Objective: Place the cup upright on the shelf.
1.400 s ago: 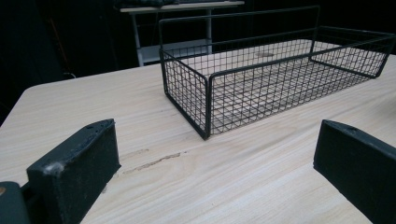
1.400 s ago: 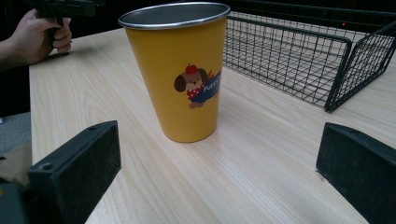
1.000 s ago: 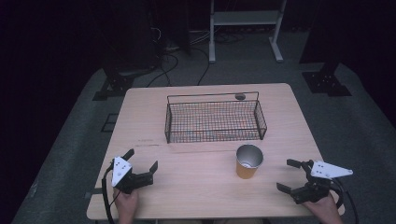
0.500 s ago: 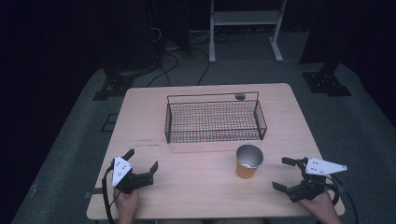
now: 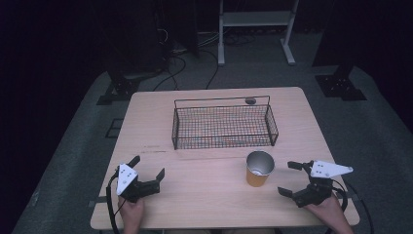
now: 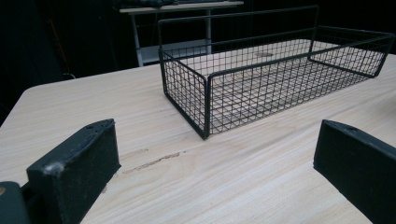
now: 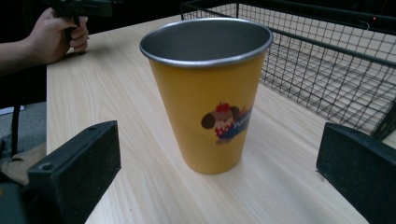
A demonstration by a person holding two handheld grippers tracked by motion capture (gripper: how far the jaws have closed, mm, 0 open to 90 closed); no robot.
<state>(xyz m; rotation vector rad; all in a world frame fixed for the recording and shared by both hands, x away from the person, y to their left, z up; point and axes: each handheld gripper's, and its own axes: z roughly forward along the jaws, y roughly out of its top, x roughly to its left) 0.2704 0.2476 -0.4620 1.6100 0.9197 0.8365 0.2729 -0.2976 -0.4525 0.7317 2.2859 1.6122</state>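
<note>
Dark floor and black stands surround a pale wooden table, which carries everything in use. Toward its far half sits a long black wire-mesh basket, upright and with bare wood showing through its mesh floor. Just in front of the basket's right end, apart from it, stands a yellow metal cup with a silver rim and a small cartoon dog printed on its side, upright on the wood. Near the right front corner the right gripper is held low with its jaws spread wide, facing the cup from close by without touching it. At the left front the left gripper rests with jaws likewise spread, pointing toward the basket's near corner.
</note>
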